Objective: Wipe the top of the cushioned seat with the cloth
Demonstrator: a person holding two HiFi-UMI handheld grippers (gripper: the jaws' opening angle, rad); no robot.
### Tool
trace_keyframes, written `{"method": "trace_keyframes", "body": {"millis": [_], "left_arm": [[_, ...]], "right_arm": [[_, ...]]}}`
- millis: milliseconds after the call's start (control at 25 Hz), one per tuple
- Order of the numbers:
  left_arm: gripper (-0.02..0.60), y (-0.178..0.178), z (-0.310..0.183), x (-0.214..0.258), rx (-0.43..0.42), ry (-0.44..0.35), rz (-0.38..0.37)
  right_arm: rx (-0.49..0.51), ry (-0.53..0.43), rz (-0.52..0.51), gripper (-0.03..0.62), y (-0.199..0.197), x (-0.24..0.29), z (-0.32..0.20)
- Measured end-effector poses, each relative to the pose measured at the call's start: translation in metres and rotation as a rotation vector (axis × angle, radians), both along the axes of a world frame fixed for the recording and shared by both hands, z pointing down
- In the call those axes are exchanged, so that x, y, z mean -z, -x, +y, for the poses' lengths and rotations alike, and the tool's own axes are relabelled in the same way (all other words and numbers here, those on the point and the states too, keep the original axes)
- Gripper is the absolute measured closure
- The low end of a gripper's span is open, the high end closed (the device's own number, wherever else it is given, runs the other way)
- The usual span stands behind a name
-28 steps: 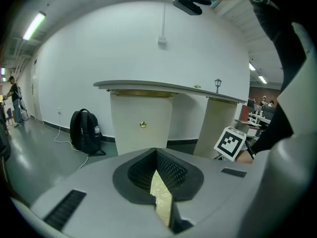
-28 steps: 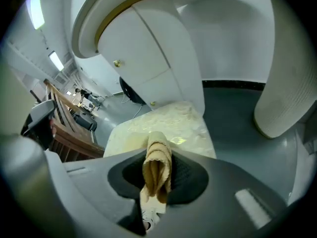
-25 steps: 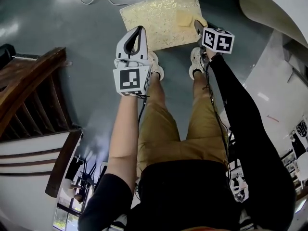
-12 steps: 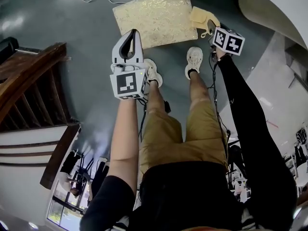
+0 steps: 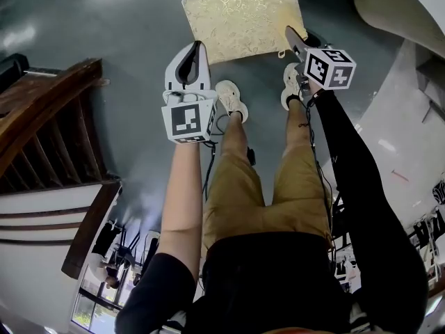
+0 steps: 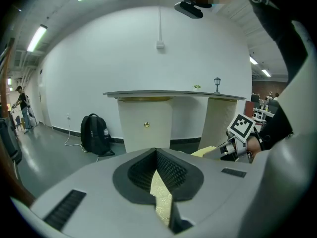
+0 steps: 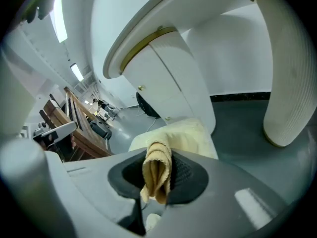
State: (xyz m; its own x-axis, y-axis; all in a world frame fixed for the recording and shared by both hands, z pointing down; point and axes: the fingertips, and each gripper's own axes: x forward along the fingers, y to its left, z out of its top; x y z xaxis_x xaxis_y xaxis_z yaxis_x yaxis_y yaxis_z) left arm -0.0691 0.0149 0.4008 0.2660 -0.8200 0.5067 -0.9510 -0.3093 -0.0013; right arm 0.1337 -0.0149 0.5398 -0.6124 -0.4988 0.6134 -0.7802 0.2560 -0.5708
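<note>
Two grippers hang at the near side of the gold-patterned cushioned seat (image 5: 240,16), which sits on the grey floor. The right gripper (image 5: 289,33) is clamped on a folded tan cloth (image 7: 156,172), held by the seat's near right corner. The left gripper (image 5: 196,47) has its jaws closed on nothing, just off the near left corner. To wipe well, I'd lay the cloth flat on the top, press lightly, and sweep edge to edge in overlapping strokes. The cloth looks soft and bunched.
</note>
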Motion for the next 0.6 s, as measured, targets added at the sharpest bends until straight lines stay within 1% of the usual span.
{"method": "trace_keyframes", "body": {"millis": [120, 240, 320, 400, 480, 520, 600], "left_arm": [[0.574, 0.029, 0.015, 0.004, 0.006, 0.002, -0.001], [0.574, 0.061, 0.030, 0.007, 0.023, 0.007, 0.000], [0.574, 0.082, 0.036, 0.006, 0.042, 0.011, 0.002], [0.575, 0.097, 0.041, 0.004, 0.060, 0.012, 0.004], [0.574, 0.108, 0.046, 0.002, 0.076, 0.014, 0.007], [0.574, 0.112, 0.050, 0.000, 0.086, 0.016, 0.010], [0.574, 0.117, 0.056, -0.003, 0.100, 0.021, 0.018]], "right_arm": [[0.052, 0.000, -0.064, 0.533, 0.068, 0.010, 0.016], [0.138, 0.016, -0.118, 0.533, 0.143, 0.016, 0.038], [0.201, 0.044, -0.156, 0.533, 0.190, 0.014, 0.053], [0.260, 0.089, -0.184, 0.533, 0.229, 0.005, 0.069], [0.289, 0.156, -0.193, 0.533, 0.256, -0.009, 0.083], [0.289, 0.193, -0.176, 0.533, 0.264, -0.020, 0.089], [0.281, 0.249, -0.094, 0.533, 0.267, -0.042, 0.097]]}}
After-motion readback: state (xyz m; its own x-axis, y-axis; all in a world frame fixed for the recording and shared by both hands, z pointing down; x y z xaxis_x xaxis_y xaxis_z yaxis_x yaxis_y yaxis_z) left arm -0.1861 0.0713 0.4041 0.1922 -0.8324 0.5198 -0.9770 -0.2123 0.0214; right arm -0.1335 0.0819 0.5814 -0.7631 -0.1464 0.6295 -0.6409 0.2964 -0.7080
